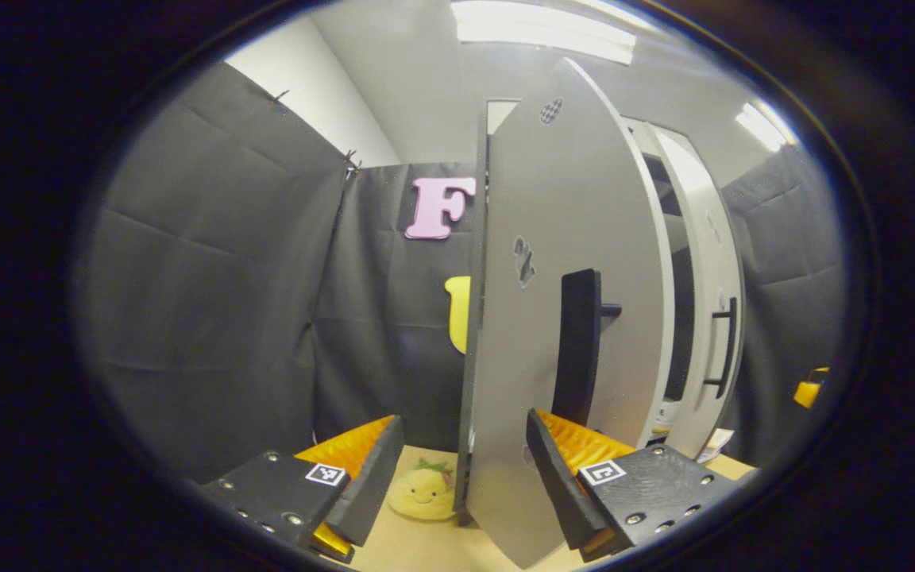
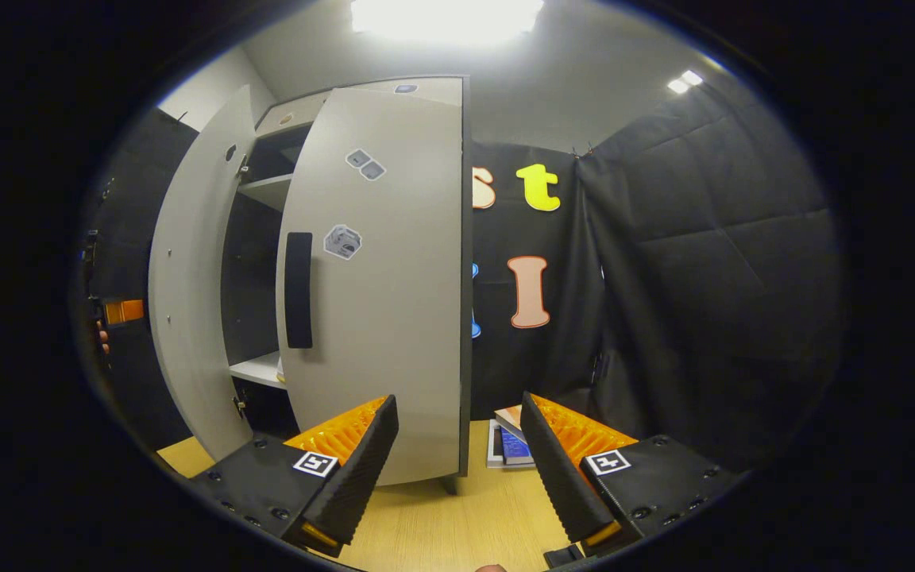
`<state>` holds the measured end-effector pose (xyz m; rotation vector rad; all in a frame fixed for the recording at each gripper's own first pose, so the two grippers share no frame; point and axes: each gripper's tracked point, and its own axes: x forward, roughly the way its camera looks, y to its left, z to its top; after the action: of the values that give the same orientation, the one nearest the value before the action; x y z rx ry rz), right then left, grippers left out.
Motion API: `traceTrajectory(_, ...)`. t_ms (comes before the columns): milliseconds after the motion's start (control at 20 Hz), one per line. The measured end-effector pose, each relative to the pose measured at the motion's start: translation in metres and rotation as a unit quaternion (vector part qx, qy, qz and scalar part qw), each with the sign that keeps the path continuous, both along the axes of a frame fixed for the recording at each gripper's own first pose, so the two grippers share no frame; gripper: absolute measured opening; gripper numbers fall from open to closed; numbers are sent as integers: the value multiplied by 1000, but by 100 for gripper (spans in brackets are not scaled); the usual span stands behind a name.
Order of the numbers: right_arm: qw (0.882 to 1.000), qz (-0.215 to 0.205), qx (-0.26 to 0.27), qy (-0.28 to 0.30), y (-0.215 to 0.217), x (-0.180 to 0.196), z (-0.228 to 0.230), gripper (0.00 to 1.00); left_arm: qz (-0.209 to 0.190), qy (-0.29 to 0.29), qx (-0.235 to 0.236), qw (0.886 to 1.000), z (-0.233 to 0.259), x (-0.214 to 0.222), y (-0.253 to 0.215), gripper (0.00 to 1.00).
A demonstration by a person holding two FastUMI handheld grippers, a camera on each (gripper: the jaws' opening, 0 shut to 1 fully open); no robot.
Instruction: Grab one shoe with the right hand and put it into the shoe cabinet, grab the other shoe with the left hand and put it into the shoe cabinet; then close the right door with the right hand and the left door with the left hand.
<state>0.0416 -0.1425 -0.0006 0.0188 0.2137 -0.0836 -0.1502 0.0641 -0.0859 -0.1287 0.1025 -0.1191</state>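
We see the left gripper [image 1: 457, 469] and right gripper [image 2: 457, 461] both spread apart, empty, facing the tall grey cabinet's half-open left door [image 1: 561, 318] and right door [image 2: 382, 302].

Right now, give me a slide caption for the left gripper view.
Open left gripper straddling the edge of the grey cabinet door with its black bar handle, above a yellow plush toy on the wooden floor.
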Motion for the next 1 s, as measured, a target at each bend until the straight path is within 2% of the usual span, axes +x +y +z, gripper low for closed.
traceTrajectory(300, 1000, 14, -9, 1, 10, 5, 0, 97, -40, -5, -26, 999, 2, 20, -68, 90)
traceTrajectory(500, 1000, 22, -6, 1, 17, 7, -1, 97, -49, -10, 4, 999, -3, 35, -97, 90)
traceTrajectory(550, 1000, 24, -5, -1, 20, 6, 0, 94, -48, -12, 9, 999, -2, 35, -99, 95)
traceTrajectory(600, 1000, 26, -5, -4, 22, 5, 2, 97, -49, -13, 12, 999, -2, 36, -99, 90)
traceTrajectory(800, 999, 32, 1, -12, 30, 5, 10, 97, -49, -19, 27, 998, 6, 17, -80, 90)
traceTrajectory(1000, 999, 36, 0, -21, 39, -8, 21, 97, -42, -13, 38, 998, 8, -20, -47, 90)
